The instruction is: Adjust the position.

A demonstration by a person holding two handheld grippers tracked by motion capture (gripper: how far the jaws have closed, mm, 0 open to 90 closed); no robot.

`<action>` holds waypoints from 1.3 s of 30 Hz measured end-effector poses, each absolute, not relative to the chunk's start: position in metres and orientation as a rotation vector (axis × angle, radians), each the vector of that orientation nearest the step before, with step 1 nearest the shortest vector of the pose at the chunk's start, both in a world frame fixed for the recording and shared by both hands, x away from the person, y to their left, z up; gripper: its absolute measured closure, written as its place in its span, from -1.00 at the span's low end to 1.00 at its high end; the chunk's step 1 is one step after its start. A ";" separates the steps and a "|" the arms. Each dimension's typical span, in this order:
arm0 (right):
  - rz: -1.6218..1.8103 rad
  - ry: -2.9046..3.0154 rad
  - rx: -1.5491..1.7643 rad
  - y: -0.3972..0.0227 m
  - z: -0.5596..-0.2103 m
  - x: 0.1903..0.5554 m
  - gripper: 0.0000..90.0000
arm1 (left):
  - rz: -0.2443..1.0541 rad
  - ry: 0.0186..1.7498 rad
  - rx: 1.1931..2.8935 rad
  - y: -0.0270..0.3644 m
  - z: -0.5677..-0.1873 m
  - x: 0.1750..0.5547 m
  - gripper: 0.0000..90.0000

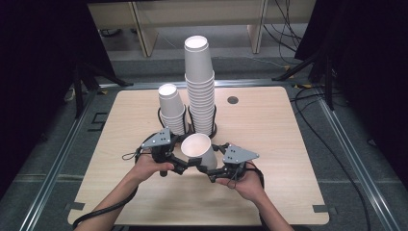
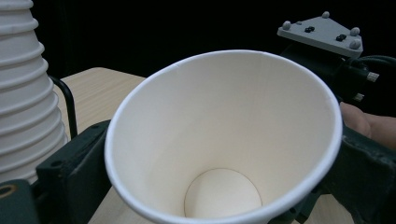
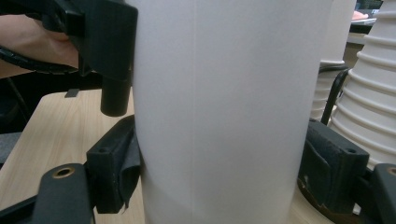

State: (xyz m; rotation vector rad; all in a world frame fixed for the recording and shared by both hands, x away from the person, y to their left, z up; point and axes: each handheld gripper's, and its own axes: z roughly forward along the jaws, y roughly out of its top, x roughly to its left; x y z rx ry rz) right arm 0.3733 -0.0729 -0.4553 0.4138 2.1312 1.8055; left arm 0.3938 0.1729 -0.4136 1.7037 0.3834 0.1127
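A single white paper cup (image 1: 197, 147) hangs tilted above the table's near middle, its mouth up and toward me. My left gripper (image 1: 189, 162) comes in from the left, and in the left gripper view its jaws sit against both sides of the cup (image 2: 224, 130) just under the rim. From the right, my right gripper (image 1: 212, 164) holds the cup lower down. In the right gripper view the cup wall (image 3: 224, 112) stands between both pads (image 3: 119, 168), which press on it. The inside of the cup is bare.
Behind the held cup stand a tall stack of white cups (image 1: 199, 82) and a shorter stack (image 1: 172, 108), each in a black wire holder (image 1: 211, 127). The wooden table (image 1: 269, 144) has a round grommet (image 1: 233, 100) at the back. Cables trail on the floor to the right.
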 end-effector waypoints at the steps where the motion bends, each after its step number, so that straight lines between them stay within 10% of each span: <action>1: 1.807 2.144 0.406 -0.073 -0.455 0.373 -0.49 | 0.112 0.383 1.703 0.173 -0.414 0.394 -0.92; 39: 1.700 2.226 0.471 -0.070 -0.452 0.374 -0.66 | 0.223 0.289 1.789 0.168 -0.407 0.390 -0.74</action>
